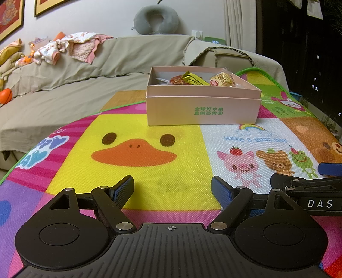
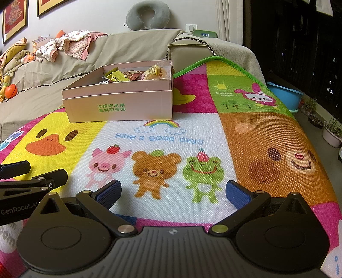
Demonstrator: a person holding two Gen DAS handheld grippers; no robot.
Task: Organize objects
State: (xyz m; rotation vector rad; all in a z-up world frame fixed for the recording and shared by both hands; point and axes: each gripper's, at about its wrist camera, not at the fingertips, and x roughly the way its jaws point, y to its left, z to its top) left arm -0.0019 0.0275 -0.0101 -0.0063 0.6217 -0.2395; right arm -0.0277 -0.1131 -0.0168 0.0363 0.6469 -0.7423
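Observation:
A pink cardboard box (image 1: 203,109) with green print stands on the colourful cartoon mat (image 1: 149,171), ahead of both grippers; it also shows in the right wrist view (image 2: 119,107). Inside lie wrapped snacks: a yellow packet (image 1: 193,79), a round yellow-wrapped one (image 1: 222,80) and a red one (image 1: 177,80). My left gripper (image 1: 172,188) is open and empty, low over the duck picture. My right gripper (image 2: 173,192) is open and empty over the bear and frog pictures. Each gripper shows at the edge of the other's view.
A beige sofa (image 1: 74,81) with baby clothes (image 1: 70,47) and a grey neck pillow (image 1: 156,19) lies behind the mat. An orange ball (image 2: 11,90) sits at the left. A blue tub (image 2: 284,94) and plant pots (image 2: 332,134) stand on the right.

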